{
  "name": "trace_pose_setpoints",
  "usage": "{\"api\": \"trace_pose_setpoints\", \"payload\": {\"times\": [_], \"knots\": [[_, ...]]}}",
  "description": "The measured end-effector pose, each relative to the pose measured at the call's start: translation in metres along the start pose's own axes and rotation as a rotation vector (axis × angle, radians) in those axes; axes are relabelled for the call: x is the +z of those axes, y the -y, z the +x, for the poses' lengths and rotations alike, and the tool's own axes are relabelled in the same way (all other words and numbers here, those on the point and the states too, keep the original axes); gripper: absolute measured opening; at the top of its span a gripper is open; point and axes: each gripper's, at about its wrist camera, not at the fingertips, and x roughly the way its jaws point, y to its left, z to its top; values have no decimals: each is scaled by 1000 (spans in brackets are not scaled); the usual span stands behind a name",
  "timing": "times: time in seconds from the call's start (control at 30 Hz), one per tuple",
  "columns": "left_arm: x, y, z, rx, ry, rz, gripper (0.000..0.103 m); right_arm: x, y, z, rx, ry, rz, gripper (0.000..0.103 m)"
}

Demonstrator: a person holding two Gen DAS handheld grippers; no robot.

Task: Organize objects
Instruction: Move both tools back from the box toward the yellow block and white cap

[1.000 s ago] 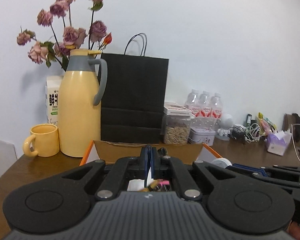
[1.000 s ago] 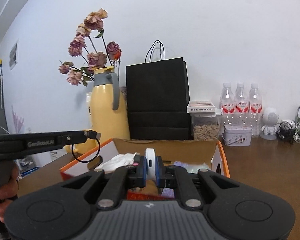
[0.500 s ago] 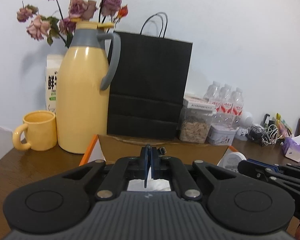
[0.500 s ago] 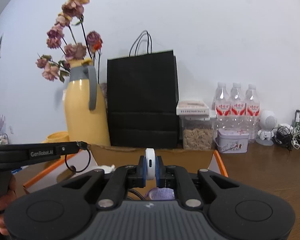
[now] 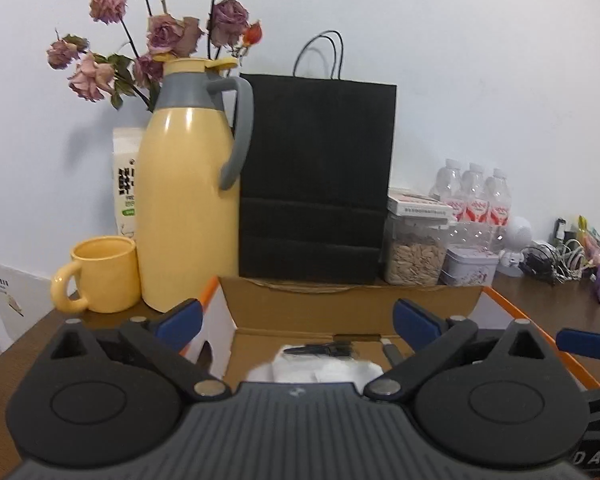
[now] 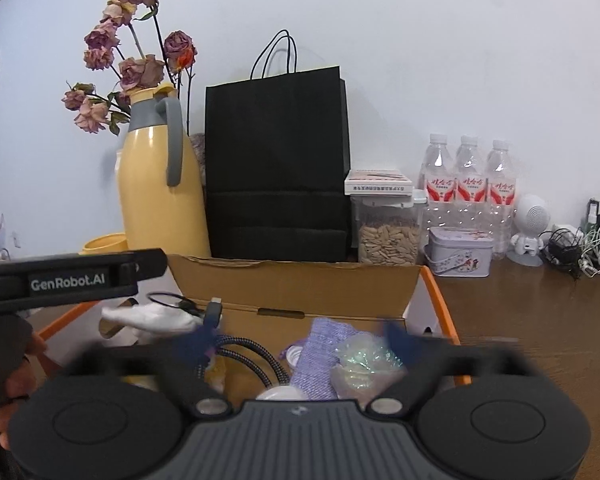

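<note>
left gripper: my left gripper point(image 5: 298, 322) is spread wide over the cardboard box point(image 5: 352, 300), blue pads point(image 5: 180, 318) far apart and nothing between them; half a second ago they were pressed together on something thin
right gripper: my right gripper point(image 6: 296, 340) is also spread, its fingers blurred with motion; the white round item it was pinching a moment ago is gone from between them, and a white rounded shape point(image 6: 280, 393) lies just under the gripper body, probably that same item
meaning: I judge both loads have been let go into the box, so this round of putting away is finished and both tools are free for the next pick
box contents: white crumpled tissue point(image 5: 324, 368) with a small black item point(image 5: 324, 350) lying at its far edge, a braided cable point(image 6: 244, 354), a purple knit piece point(image 6: 320, 350) and a shiny crumpled wrapper point(image 6: 364, 360), all inside the box
left tool in right view: the other tool's black arm point(image 6: 72, 276) reaches across the box's left corner, close to mine, so I would mind a clash when pulling out
surroundings: yellow jug point(image 5: 188, 196) and yellow mug point(image 5: 100, 276) just beyond the box on the left, black paper bag point(image 5: 316, 176) right behind it, seed jar point(image 6: 386, 228), tin point(image 6: 458, 252) and water bottles point(image 6: 468, 184) to the right
in the way: the raised back flap of the box stands between my tools and the items against the wall; the tangle of cables point(image 6: 580, 248) at far right looks awkward to grab
</note>
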Motion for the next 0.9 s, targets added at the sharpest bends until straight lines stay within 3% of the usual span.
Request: {"api": "trace_pose_setpoints", "payload": {"times": [0.57,0.9], "knots": [[4,2,-11,-8,13,-18,103,4,-4,-11,1,13,-21,103],[7,4,-46,-6,45,-29,103,8,-5,-40,-7,50,-48,103]]}}
